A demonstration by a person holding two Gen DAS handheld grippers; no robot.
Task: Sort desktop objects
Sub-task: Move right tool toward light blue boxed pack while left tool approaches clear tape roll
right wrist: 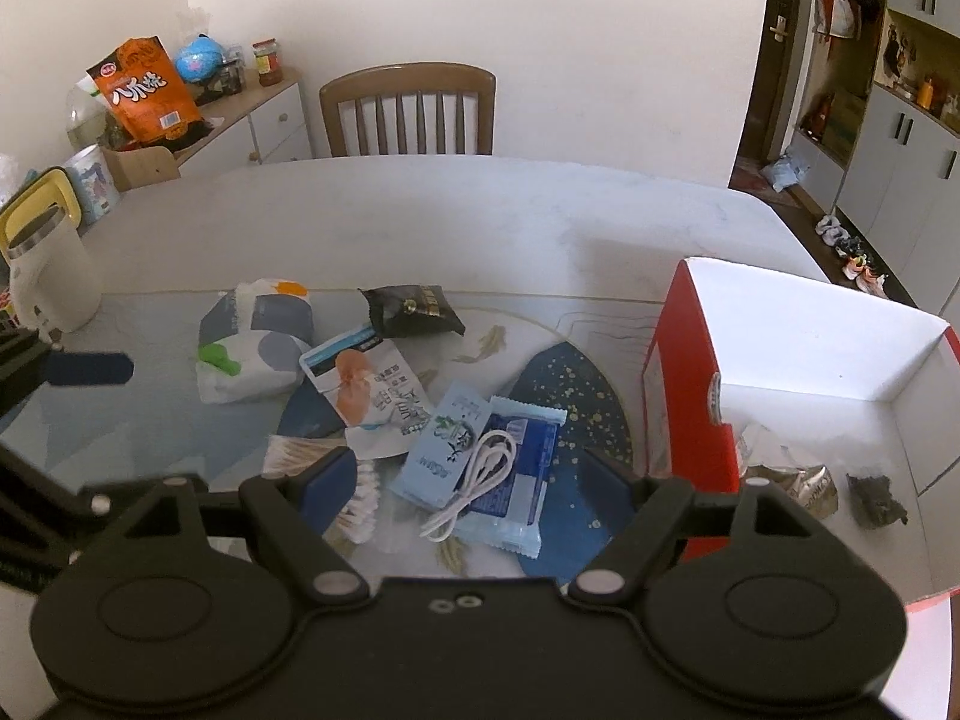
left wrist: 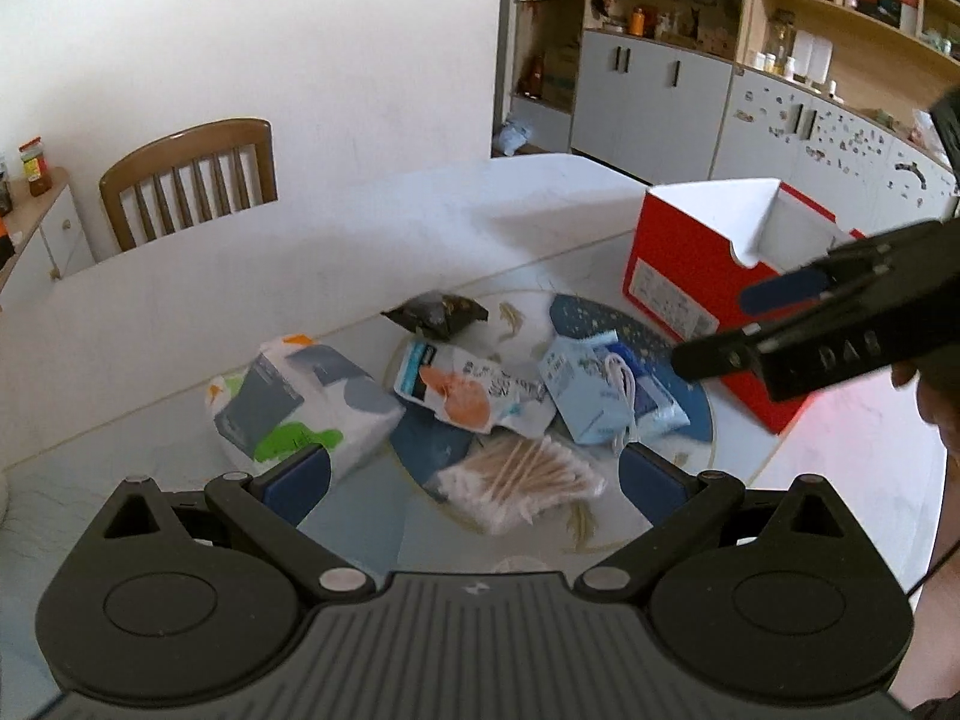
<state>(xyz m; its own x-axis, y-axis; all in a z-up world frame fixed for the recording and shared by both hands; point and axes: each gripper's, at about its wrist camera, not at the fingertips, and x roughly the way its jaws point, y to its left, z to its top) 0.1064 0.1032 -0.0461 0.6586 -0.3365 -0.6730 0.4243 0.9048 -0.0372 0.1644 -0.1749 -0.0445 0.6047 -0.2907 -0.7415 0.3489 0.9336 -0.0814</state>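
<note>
A: Grippers?
B: Left gripper (left wrist: 474, 474) spread, empty, lower centre above cotton swabs (left wrist: 522, 480). Right gripper (right wrist: 474, 480) spread, empty, over white cable (right wrist: 480, 474).
A: Box?
B: Red box (right wrist: 690, 396), right, on bench (right wrist: 420, 210).

Both the left tongs (left wrist: 474, 474) and right tongs (right wrist: 471, 480) tilt downward, jaws wide apart and empty.

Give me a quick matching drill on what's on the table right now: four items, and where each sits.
Items:
1. cotton swabs
2. white cable
3. black packet
4. red box

Places:
A. far side of the pile
B. between the left gripper's fingers
C. right of the pile
D. on the blue packets

Pairs: 1-B, 2-D, 3-A, 4-C
</note>
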